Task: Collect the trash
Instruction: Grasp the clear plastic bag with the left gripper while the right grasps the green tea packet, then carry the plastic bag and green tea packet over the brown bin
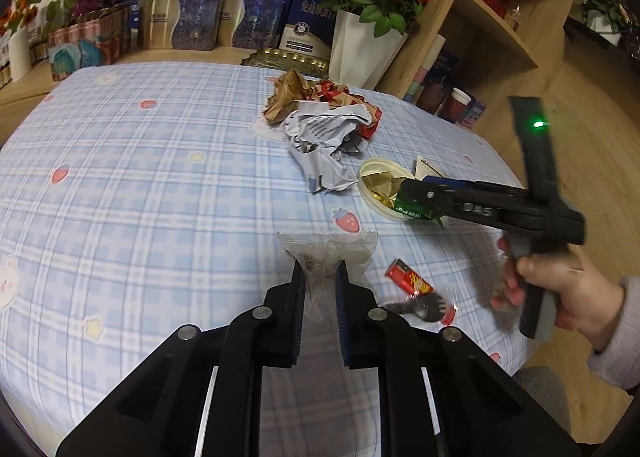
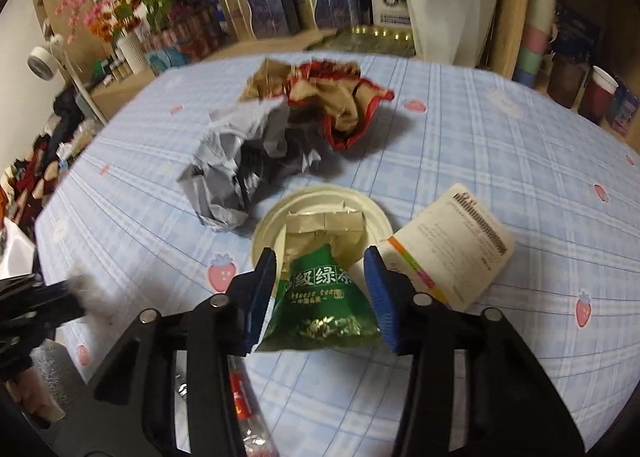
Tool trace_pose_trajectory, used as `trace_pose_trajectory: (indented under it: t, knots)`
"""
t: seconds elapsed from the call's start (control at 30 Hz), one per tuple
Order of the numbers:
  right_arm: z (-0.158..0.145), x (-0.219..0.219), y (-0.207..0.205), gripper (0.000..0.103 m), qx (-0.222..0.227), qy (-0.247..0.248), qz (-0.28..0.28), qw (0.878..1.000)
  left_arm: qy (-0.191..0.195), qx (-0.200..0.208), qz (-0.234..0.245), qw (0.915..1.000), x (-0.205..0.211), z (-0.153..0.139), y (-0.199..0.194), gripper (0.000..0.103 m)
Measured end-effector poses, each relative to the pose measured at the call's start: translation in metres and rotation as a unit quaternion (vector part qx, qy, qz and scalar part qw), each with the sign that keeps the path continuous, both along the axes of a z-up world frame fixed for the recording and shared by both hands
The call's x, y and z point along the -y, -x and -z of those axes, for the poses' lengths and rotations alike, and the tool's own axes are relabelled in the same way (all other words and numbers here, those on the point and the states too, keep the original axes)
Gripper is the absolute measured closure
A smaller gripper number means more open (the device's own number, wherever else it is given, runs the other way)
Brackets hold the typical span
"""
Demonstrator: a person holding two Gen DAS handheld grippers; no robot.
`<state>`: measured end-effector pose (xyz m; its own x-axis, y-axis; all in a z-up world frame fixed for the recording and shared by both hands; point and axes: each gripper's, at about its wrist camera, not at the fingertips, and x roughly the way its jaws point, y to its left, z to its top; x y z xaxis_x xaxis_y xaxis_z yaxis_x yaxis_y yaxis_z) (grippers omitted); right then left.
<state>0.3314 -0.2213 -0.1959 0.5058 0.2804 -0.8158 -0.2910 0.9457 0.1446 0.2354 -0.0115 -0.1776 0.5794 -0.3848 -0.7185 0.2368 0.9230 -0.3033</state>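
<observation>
Left tongs point(image 1: 320, 277): nearly closed, its pads pinched on a clear plastic wrapper point(image 1: 328, 253), which is held just above the bench point(image 1: 140, 177).
Right tongs point(image 2: 322, 285): partly open, its jaws set either side of a green tea packet point(image 2: 320, 297); the left pad is seen against the packet's edge, the right pad stands just apart from it, so no firm grip is shown.
Green tea packet: laid with its gold upper end over a white round lid point(image 2: 276, 217), its green end towards the camera.
Crumpled grey paper point(image 2: 240, 173): found behind the lid, touching a crumpled red and brown wrapper point(image 2: 336, 105).
White printed card point(image 2: 452, 253): laid flat just beside the lid, on its right.
Red snack wrapper point(image 1: 412, 281): laid on the bench near the left tongs, beside a small foil piece point(image 1: 428, 307).
Hand point(image 1: 568, 289): seen round the handle of the right tongs.
Bench cover: blue checked cloth with strawberries.
</observation>
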Motion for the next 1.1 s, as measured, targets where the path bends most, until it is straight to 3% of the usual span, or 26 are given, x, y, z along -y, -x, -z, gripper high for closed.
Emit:
trace_pose_trajectory:
  t: [0.1,0.23,0.47,1.1]
  knots:
    - [0.007,-0.006,-0.002,0.056,-0.004,0.025,-0.003,1.0,0.012,-0.003,-0.007,0.9999,-0.01,0.001,0.007,0.089]
    - [0.004,-0.007,0.0,0.064,0.0,0.033,-0.002,0.999,0.022,-0.003,-0.009,0.9997,-0.016,0.0,0.014,0.089]
    - [-0.017,-0.009,0.018,0.076,0.049,0.045,-0.006,0.998,0.032,0.006,-0.015,0.9993,-0.025,-0.009,0.03,0.089]
    - [-0.059,-0.006,0.105,0.079,0.099,-0.029,0.006,0.995,0.029,0.024,-0.02,0.9991,-0.033,-0.025,0.088,0.089]
